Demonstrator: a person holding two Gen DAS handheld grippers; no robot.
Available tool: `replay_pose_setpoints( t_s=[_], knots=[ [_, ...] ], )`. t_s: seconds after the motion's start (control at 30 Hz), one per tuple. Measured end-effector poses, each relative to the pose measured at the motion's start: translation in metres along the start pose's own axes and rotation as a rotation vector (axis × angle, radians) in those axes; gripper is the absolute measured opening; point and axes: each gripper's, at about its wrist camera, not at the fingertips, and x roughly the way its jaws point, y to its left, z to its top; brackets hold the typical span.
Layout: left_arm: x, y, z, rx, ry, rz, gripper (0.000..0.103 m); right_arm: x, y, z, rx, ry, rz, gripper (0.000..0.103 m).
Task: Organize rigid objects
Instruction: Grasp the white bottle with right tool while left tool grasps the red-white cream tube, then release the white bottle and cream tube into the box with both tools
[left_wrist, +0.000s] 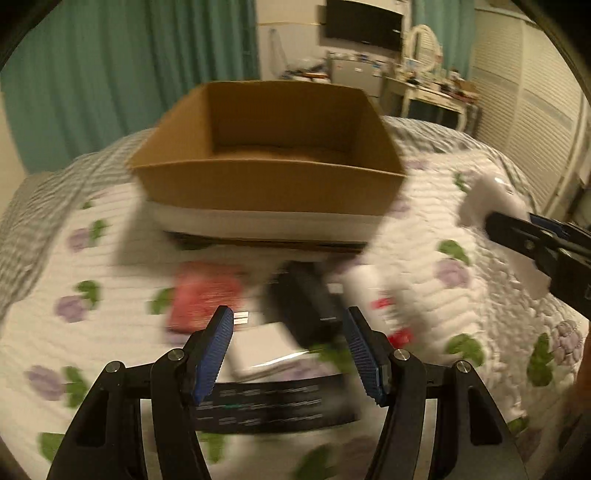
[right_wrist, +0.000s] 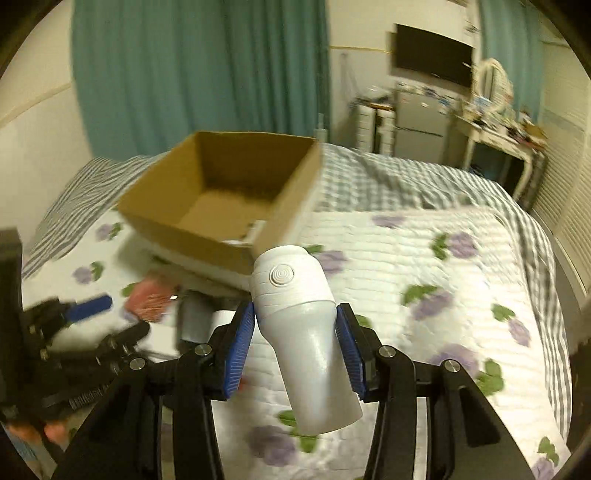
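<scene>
An open cardboard box (left_wrist: 266, 184) sits on a flat white box on the bed; it also shows in the right wrist view (right_wrist: 207, 225). My right gripper (right_wrist: 295, 325) is shut on a white bottle-shaped object (right_wrist: 299, 321) and holds it above the quilt, right of the box; the object shows in the left wrist view (left_wrist: 491, 206). My left gripper (left_wrist: 290, 325) is open over a pile of loose things: a black block (left_wrist: 306, 306), a red packet (left_wrist: 203, 299), a white box (left_wrist: 258, 350), a white tube (left_wrist: 384, 295) and a black card (left_wrist: 266, 406).
The bed carries a floral quilt (right_wrist: 424, 258) and a checked sheet (right_wrist: 388, 181). Green curtains (left_wrist: 129, 74), a desk with clutter (left_wrist: 432, 88) and a wall screen (left_wrist: 362, 22) stand behind. Both views are blurred by motion.
</scene>
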Motion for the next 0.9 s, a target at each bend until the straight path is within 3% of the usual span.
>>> replay_pose_setpoints(
  t_s=[0.17, 0.3, 0.33, 0.43, 0.5, 0.67, 0.9],
  knots=[
    [0.024, -0.043, -0.002, 0.057, 0.044, -0.084, 0.062, 0.012, -0.007, -0.002, 0.015, 0.030, 0.002, 0.045],
    [0.048, -0.057, -0.001, 0.074, 0.076, -0.093, 0.059, 0.008, -0.021, -0.006, 0.043, 0.037, 0.016, 0.045],
    [0.053, -0.058, 0.000, 0.069, 0.067, -0.088, 0.057, 0.008, -0.023, -0.006, 0.052, 0.038, 0.019, 0.045],
    [0.066, -0.055, 0.003, 0.061, 0.095, -0.080, 0.037, 0.008, -0.027, -0.007, 0.062, 0.044, 0.019, 0.045],
    [0.069, -0.050, 0.002, 0.042, 0.105, -0.127, 0.037, 0.009, -0.025, -0.007, 0.058, 0.048, 0.016, 0.045],
    [0.043, -0.039, 0.002, -0.003, 0.086, -0.159, 0.036, 0.007, -0.021, -0.005, 0.052, 0.040, 0.004, 0.045],
    [-0.047, -0.009, 0.028, 0.006, -0.096, -0.134, 0.036, -0.017, -0.008, 0.007, 0.030, -0.008, 0.007, 0.045]
  ],
)
